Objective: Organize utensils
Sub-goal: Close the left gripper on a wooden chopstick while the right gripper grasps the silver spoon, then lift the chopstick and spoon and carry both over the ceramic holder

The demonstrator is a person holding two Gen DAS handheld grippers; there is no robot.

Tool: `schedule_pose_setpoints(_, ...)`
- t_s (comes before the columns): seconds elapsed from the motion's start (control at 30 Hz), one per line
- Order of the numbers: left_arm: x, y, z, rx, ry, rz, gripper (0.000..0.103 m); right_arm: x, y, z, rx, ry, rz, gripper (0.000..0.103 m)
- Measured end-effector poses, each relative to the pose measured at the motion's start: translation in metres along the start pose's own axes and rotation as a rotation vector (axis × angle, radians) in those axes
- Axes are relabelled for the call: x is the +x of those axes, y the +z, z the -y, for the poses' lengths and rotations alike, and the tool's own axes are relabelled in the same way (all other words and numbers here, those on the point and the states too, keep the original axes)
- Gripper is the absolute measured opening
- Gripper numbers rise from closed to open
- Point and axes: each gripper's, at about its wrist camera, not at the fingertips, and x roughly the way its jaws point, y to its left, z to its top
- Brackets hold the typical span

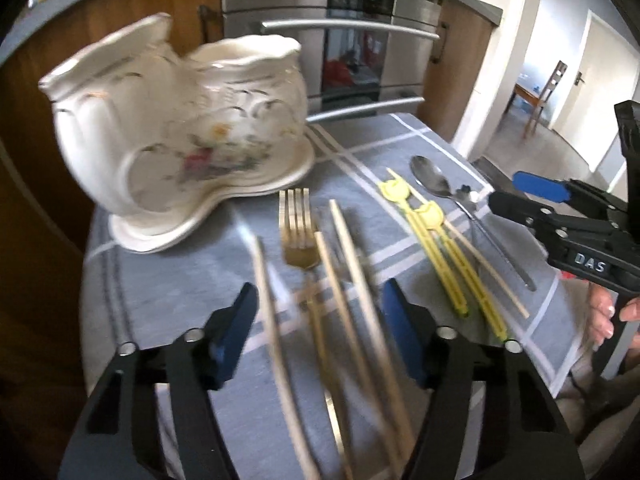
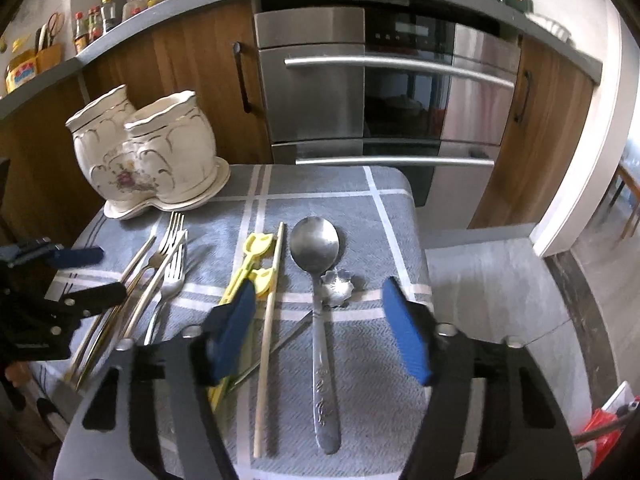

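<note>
Utensils all lie on the bench before the holder (image 2: 148, 152), which looks empty, so your sorting is unstarted, with both claws (image 1: 320, 332) (image 2: 320, 328) apart, gripping nothing.

I'm seeing a grey checked tablecloth (image 2: 392, 216) covering the table. Lying on it: ceramic holder (image 2: 152, 160) on its saucer, forks (image 2: 170, 264), wooden chopsticks (image 2: 269, 344), yellow training chopsticks (image 2: 256, 256), and a steel spoon (image 2: 318, 280).
</note>
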Motion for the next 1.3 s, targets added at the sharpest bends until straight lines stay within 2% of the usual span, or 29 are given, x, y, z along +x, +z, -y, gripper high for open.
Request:
schedule_pose_setpoints(0.03,0.002,0.001,0.001,0.0,-0.006,-0.001,0.063,0.002,0.001,0.002,0.003,0.006,-0.004,0.051)
schedule_pose_setpoints(0.1,0.006,0.004,0.006,0.009,-0.013,-0.011,0.054,0.009,0.005,0.004,0.005,0.011,-0.012,0.042)
schedule_pose_setpoints(0.3,0.015,0.01,0.017,0.034,-0.022,-0.042,0.037,0.03,0.021,0.003,-0.024,0.029,-0.017,0.028)
schedule_pose_setpoints(0.5,0.025,0.01,0.017,0.026,-0.011,-0.081,0.021,0.057,0.035,0.006,-0.03,0.049,-0.059,0.028)
schedule_pose_setpoints(0.57,0.026,0.01,0.015,0.019,-0.016,-0.083,0.021,0.063,0.038,0.008,-0.03,0.048,-0.07,0.028)
schedule_pose_setpoints(0.63,0.024,0.01,0.014,0.015,-0.018,-0.082,0.019,0.07,0.041,0.01,-0.027,0.063,-0.085,0.03)
schedule_pose_setpoints(0.7,0.024,0.01,0.014,0.019,-0.017,-0.079,0.011,0.076,0.043,0.014,-0.011,0.097,-0.105,0.037)
schedule_pose_setpoints(0.97,0.03,0.016,0.013,0.015,-0.013,-0.077,0.009,0.087,0.042,0.015,-0.013,0.124,-0.123,0.037)
schedule_pose_setpoints(1.03,0.031,0.017,0.012,0.012,-0.013,-0.074,0.009,0.087,0.04,0.011,-0.032,0.113,-0.116,0.03)
schedule_pose_setpoints(1.07,0.03,0.017,0.012,0.01,-0.014,-0.073,0.009,0.088,0.04,0.011,-0.032,0.103,-0.113,0.022)
schedule_pose_setpoints(1.2,0.025,0.016,0.012,0.004,-0.019,-0.059,0.008,0.084,0.042,0.014,-0.006,0.105,-0.095,0.008)
schedule_pose_setpoints(1.3,0.017,0.016,0.011,0.002,-0.027,-0.042,0.008,0.072,0.044,0.014,0.009,0.117,-0.069,0.002)
